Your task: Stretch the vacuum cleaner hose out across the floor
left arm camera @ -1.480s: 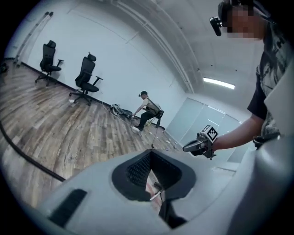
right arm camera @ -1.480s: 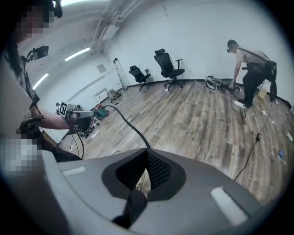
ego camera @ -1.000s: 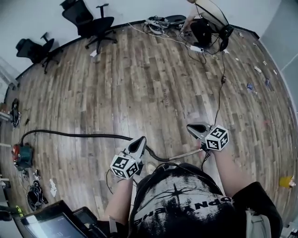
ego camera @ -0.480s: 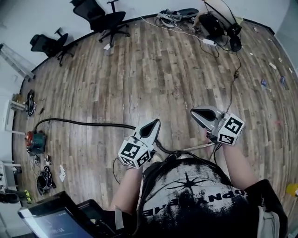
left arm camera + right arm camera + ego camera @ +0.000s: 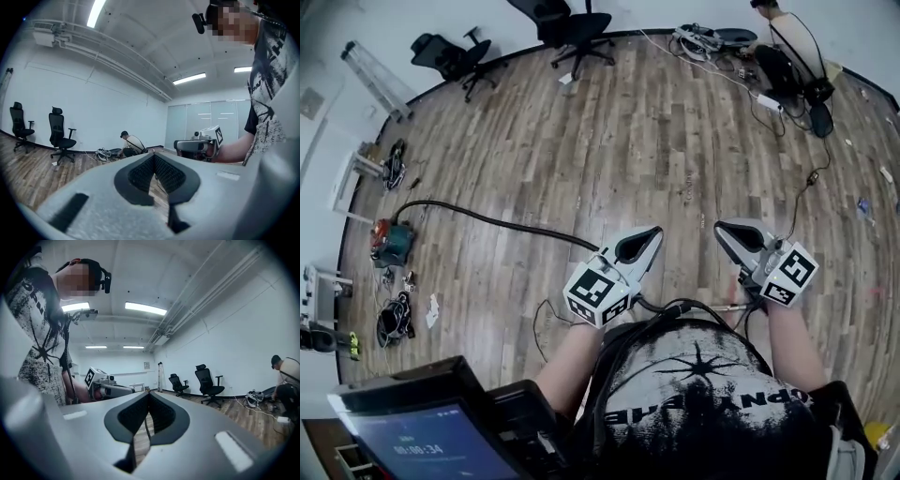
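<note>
Left gripper (image 5: 651,234): jaws pressed together, nothing between them, held above the wood floor (image 5: 656,141).
Right gripper (image 5: 725,228): jaws together too, empty, just beside the left one.
Hose (image 5: 487,217): black, lying on the floor, running from under the left gripper to the vacuum cleaner (image 5: 391,242).
Far wall: office chairs (image 5: 572,23).

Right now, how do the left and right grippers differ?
In the head view the left gripper points up-right and overlaps the black hose; the right gripper points up-left over floorboards. Both have jaws shut, with nothing between them.
</note>
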Action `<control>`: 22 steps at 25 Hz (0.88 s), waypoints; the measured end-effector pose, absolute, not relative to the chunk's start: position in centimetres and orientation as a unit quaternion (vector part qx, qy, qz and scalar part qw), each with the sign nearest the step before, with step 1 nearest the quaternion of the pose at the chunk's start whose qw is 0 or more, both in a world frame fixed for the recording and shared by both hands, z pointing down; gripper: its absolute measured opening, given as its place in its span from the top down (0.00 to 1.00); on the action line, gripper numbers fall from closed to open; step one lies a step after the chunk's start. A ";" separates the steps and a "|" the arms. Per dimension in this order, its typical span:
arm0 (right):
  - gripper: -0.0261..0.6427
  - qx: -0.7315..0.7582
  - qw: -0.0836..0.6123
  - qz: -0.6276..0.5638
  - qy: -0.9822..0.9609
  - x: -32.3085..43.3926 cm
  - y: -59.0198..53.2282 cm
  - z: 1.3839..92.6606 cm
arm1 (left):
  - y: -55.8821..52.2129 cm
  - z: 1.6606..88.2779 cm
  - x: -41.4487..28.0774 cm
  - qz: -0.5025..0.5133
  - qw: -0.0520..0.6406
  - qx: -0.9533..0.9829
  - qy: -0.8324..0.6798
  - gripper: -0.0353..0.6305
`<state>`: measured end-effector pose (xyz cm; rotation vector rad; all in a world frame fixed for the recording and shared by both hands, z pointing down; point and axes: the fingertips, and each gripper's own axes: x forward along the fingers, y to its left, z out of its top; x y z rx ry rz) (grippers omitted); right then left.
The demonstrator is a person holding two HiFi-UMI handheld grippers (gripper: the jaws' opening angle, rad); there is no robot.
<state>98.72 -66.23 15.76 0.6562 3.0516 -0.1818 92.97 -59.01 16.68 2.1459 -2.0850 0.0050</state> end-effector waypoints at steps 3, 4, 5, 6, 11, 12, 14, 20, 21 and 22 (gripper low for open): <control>0.95 0.217 0.004 -0.055 0.975 98.7 -65.8 16.1 | -58.8 16.2 93.2 0.005 0.071 0.711 -0.700 0.95; 0.95 0.217 0.000 -0.054 0.975 98.8 -65.7 16.2 | -58.7 16.2 93.3 0.003 0.071 0.709 -0.702 0.95; 0.95 0.218 -0.005 -0.052 0.975 98.9 -65.5 16.4 | -58.6 16.2 93.4 0.002 0.073 0.707 -0.704 0.95; 0.95 0.218 -0.010 -0.048 0.975 98.9 -65.4 16.6 | -58.4 16.2 93.6 0.002 0.074 0.705 -0.705 0.95; 0.95 0.217 -0.027 -0.039 0.975 99.2 -65.8 17.6 | -58.4 16.9 94.2 0.003 0.077 0.700 -0.710 0.95; 0.95 0.215 -0.028 -0.039 0.975 99.3 -66.1 17.6 | -58.4 16.9 94.4 0.002 0.078 0.699 -0.711 0.95; 0.95 0.214 -0.030 -0.037 0.976 99.5 -66.2 17.7 | -58.3 16.8 94.5 0.002 0.078 0.697 -0.713 0.95; 0.95 0.214 -0.031 -0.036 0.976 100.3 -65.5 17.9 | -57.5 17.2 95.1 -0.004 0.085 0.696 -0.713 0.95; 0.95 0.211 -0.032 -0.032 0.976 100.5 -65.6 18.0 | -57.3 17.3 95.2 -0.005 0.085 0.696 -0.713 0.95; 0.95 0.208 -0.031 -0.029 0.977 100.5 -65.7 18.1 | -57.1 17.3 95.1 -0.005 0.083 0.696 -0.713 0.95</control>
